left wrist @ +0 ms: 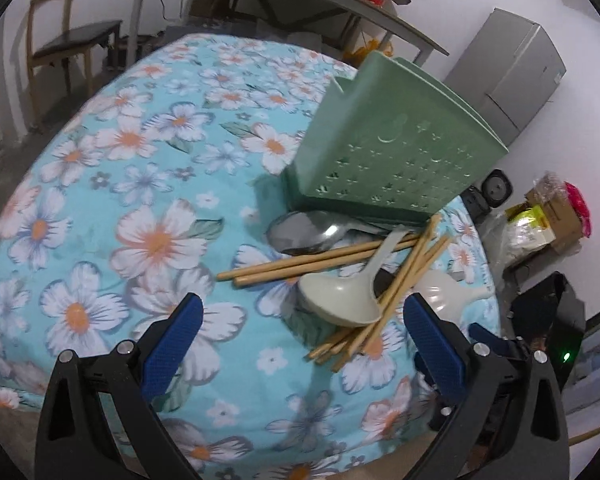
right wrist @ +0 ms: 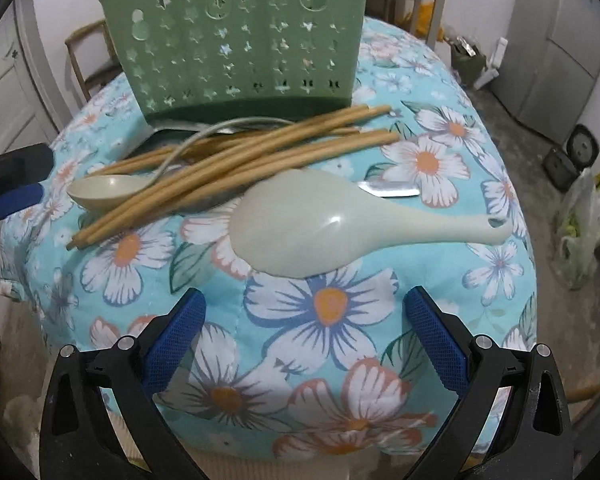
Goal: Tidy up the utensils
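Hovering wide open and empty over a round surface (left wrist: 100,200), the left claw (left wrist: 302,326) and the right claw (right wrist: 304,320) each frame a jumble of utensils on a turquoise cloth printed with white and orange flowers. No brand, label or writing can be read on anything in either view. A green plastic utensil holder (right wrist: 236,40), pierced with star and moon cut-outs, stands upright at the far side of the pile. Just in front of it, wooden chopsticks (right wrist: 236,156) lie crossed in a loose heap over a metal spoon (left wrist: 304,230), with a pale soup spoon (left wrist: 340,296) resting on top of them. A pale rice paddle (right wrist: 320,224) lies flat on the cloth beside the chopsticks, nearest the right claw, its handle pointing right. Behind the surface, the left wrist view shows a wooden chair (left wrist: 66,40) against a white wall, a long cluttered table (left wrist: 284,0) and a grey refrigerator (left wrist: 512,72); bags and a cardboard box (left wrist: 556,216) sit on the bare concrete floor.
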The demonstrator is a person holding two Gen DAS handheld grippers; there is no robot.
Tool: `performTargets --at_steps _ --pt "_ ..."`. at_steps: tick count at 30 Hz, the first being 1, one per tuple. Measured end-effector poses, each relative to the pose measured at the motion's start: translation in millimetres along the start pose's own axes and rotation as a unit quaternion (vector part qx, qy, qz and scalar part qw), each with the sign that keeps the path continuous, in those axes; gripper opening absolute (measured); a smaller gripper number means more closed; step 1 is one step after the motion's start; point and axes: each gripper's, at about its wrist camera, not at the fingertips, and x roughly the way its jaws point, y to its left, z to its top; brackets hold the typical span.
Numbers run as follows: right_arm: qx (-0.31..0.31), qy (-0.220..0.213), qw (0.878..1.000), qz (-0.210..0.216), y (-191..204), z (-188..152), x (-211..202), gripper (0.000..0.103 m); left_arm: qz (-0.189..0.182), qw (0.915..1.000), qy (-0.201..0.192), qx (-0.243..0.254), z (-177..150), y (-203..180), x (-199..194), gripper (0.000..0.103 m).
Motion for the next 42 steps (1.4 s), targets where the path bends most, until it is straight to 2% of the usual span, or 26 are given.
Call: performTargets --at_steps 4,6,11,13,19,21,24,32,42 --pt "0.01 -0.022 1.0 0.011 -1.7 -4.1 -3.8 0.097 -0.021 0.9995 0.017 -0.016 3.5 3.9 7.8 0.088" --pt "0.009 -0.036 0.999 0.014 -2.2 -7.0 -5.7 0.097 -0.03 0.9985 0.035 -0.031 5.0 6.7 14.8 0.077" --pt "0.011 -0.048 0.999 0.015 -1.6 -10.0 -9.0 0.097 -0.05 0.9929 0.072 -0.08 4.1 15.8 30.1 0.061" --pt "0.012 -0.048 0.999 0.017 -1.9 -9.7 -9.9 0.097 -0.053 0.9915 0.076 -0.091 6.4 17.4 32.2 0.057" --pt "0.012 -0.046 0.999 0.018 -1.4 -9.9 -12.8 0.097 -0.044 0.9888 0.085 -0.114 10.1 21.7 41.4 0.034" --pt "0.014 -0.044 0.999 0.019 -3.8 -8.2 -10.4 0.097 -0.044 0.9887 0.085 -0.115 9.6 22.2 41.5 0.02" --pt "0.017 -0.04 0.999 0.022 -6.5 -5.9 -9.0 0.097 -0.039 0.9903 0.079 -0.107 8.3 20.7 38.8 0.008" --pt "-0.017 -0.045 0.999 0.005 -1.5 0.4 -14.3 0.096 -0.033 0.9959 0.033 -0.078 2.9 10.4 21.9 0.005" --pt "-0.044 -0.117 0.991 -0.039 0.0 5.3 -56.5 0.096 -0.022 0.998 -0.046 -0.037 -1.6 12.2 -21.0 0.005"
